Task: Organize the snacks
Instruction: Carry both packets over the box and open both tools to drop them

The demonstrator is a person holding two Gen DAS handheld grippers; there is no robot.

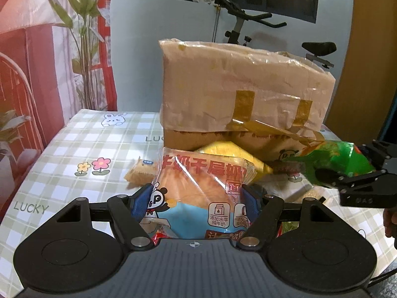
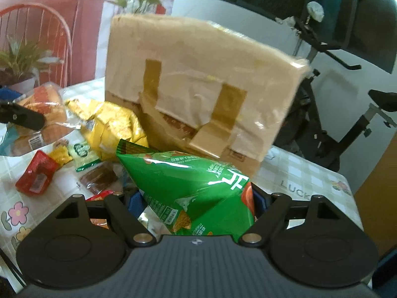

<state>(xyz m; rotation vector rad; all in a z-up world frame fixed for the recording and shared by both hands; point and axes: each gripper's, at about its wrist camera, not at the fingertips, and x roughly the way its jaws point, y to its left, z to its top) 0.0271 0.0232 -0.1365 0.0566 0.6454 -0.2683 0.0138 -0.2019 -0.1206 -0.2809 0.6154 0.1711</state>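
Note:
My left gripper [image 1: 196,198] is shut on a bread packet [image 1: 198,188] with red Chinese lettering and a blue base, held above the checked tablecloth [image 1: 82,149]. My right gripper [image 2: 196,198] is shut on a green chip bag [image 2: 193,186]; it also shows at the right of the left wrist view [image 1: 335,164]. A taped cardboard box [image 1: 235,94] stands just behind both packets, its lid raised. A yellow snack bag [image 2: 111,124] lies at the box's foot, with the bread packet [image 2: 47,114] to its left.
Small loose snacks lie on the table: a red packet [image 2: 37,173], a brown bar [image 2: 99,178], a green-white sachet [image 2: 82,154], a wafer pack [image 1: 141,171]. An exercise bike [image 2: 347,124] stands behind the table. A red chair [image 2: 49,29] and plant are at the left.

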